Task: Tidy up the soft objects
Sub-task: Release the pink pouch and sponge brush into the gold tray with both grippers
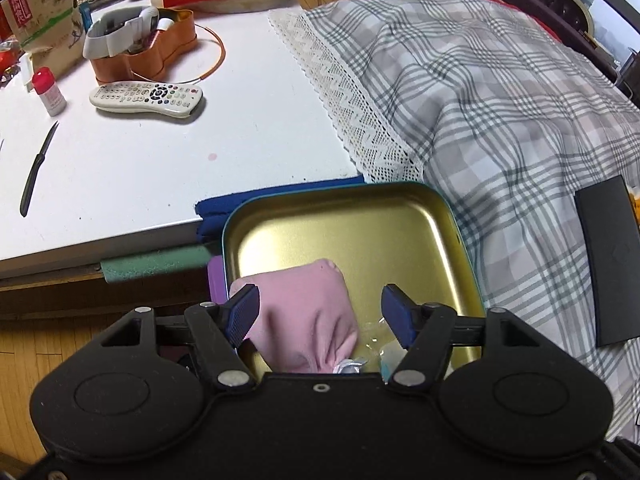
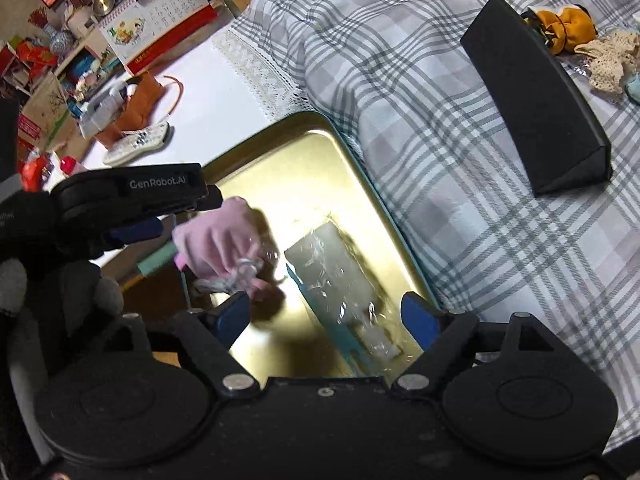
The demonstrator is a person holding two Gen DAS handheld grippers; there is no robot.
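Note:
A gold metal tray (image 1: 360,220) with a teal rim lies at the table's edge, partly on the plaid cloth. A pink soft pouch (image 1: 304,312) rests in its near left corner, between the pads of my left gripper (image 1: 322,314). The right pad stands clear of the pouch, so this gripper is open. In the right wrist view the pink pouch (image 2: 216,236) sits beside a clear plastic packet (image 2: 340,280) with a teal edge, lying in the tray (image 2: 304,160). My right gripper (image 2: 326,318) hangs open over that packet without touching it.
On the plaid cloth (image 2: 420,100) lie a black wedge-shaped case (image 2: 536,96), a yellow fabric piece (image 2: 568,28) and a cream lace piece (image 2: 612,60). The white table (image 1: 160,160) holds a remote (image 1: 146,98), a knife (image 1: 38,168), an orange container (image 1: 144,48) and a small bottle (image 1: 48,90).

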